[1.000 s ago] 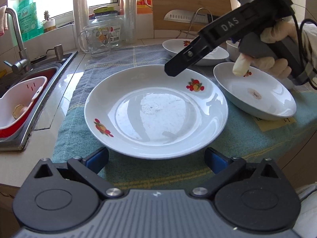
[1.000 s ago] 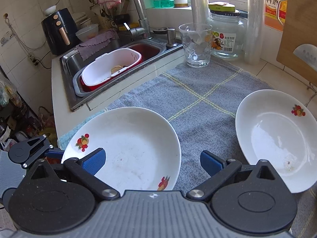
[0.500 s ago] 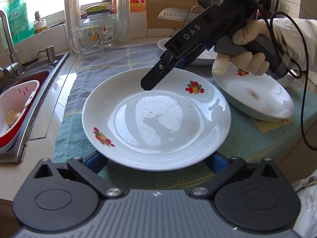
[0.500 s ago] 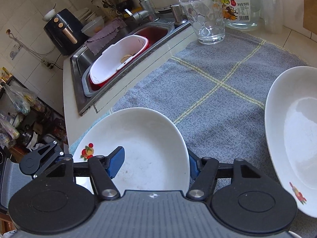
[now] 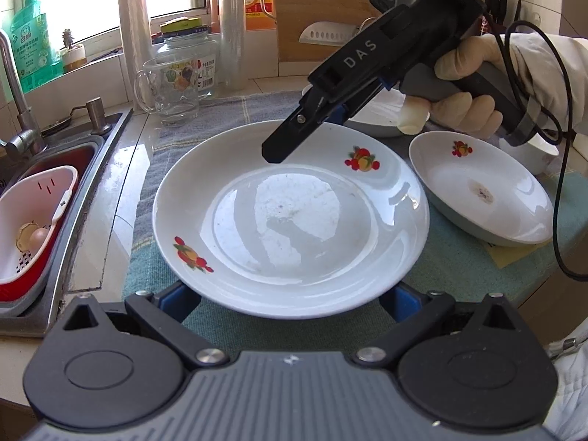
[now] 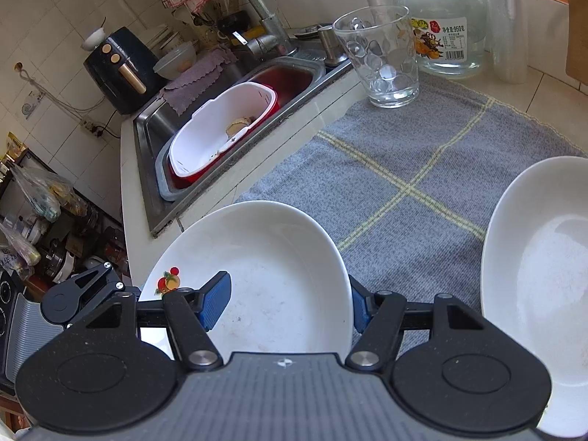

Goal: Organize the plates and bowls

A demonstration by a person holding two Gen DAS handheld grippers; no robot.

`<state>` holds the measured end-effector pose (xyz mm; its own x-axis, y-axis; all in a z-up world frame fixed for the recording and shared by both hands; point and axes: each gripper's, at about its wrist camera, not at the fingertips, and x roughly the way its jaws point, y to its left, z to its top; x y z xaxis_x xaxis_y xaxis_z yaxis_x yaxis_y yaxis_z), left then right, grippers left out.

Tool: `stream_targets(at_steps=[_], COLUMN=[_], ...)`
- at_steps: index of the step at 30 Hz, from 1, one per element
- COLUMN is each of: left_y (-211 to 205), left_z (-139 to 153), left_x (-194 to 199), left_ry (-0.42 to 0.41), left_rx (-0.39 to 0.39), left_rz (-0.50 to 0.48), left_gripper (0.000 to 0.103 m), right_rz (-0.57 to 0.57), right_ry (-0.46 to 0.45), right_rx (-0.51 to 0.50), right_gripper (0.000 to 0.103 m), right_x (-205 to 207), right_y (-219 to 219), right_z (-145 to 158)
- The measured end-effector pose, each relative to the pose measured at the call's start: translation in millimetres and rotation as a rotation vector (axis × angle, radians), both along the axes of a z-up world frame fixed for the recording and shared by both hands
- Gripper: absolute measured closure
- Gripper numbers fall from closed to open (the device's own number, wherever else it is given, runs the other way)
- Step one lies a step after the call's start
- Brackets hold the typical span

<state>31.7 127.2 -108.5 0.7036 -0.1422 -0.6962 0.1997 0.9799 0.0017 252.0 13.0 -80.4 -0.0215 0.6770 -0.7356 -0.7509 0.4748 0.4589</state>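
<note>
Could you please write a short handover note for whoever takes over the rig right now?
Right tool: shut on the rim of the large plate, one pad inside it and one outside.
Left tool: open and empty, at the opposite rim of that plate.
Things: the large plate is over the towel; I cannot tell whether it is lifted. The second plate sits to its right, and a third dish is behind, partly hidden.
Done: the large plate is gripped; nothing is stacked yet.
Left: probably carry it onto another plate, then gather the rest.
</note>
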Motion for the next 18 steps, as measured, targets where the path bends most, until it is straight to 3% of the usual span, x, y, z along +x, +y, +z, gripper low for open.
stream_targets(at_steps=[18], left_y=[30], left_z=[3], left_x=[54], left_ry=[0.003], left_rx=[0.011], left_rz=[-0.069], left_gripper=[0.002], right_rz=[-0.076], right_ry=[-0.038], right_rx=[0.001], right_gripper=[0.032], right_x=[38], right_y=[20], right_z=[3])
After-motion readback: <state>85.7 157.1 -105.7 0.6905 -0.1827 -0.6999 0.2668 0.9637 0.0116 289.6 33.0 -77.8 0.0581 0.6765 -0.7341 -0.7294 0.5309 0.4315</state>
